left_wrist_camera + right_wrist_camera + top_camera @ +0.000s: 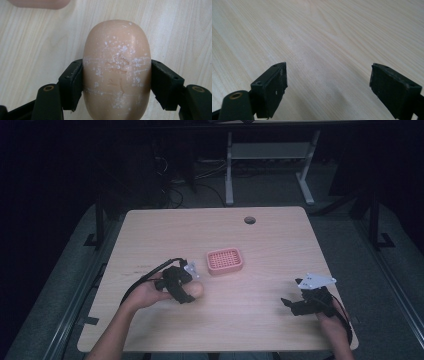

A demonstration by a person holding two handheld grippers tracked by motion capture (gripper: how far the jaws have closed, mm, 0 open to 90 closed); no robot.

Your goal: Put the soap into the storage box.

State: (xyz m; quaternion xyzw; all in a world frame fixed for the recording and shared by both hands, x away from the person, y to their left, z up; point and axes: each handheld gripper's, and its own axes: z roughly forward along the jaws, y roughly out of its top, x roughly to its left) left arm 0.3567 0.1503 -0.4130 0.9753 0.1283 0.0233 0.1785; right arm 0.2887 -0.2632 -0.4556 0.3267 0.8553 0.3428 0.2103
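Left gripper (pixel 117 82) has the soap bar (pixel 116 67) pinched across its mid w/ both fingers (pixel 71 82), near the worktop (pixel 150 230) centre, just short of the pink soap dish (pixel 225 261). Soap's prob hard but slick & flaky, so grip the flat long sides. Right gripper (pixel 328 85) fingers wide, empty, by right edge.

We see two black grippers, the left gripper (pixel 184 289) trailing a black cable, the right gripper (pixel 295 306) topped by a grey three-cornered plate, their blocky jaws showing brass-ringed pivot holes.
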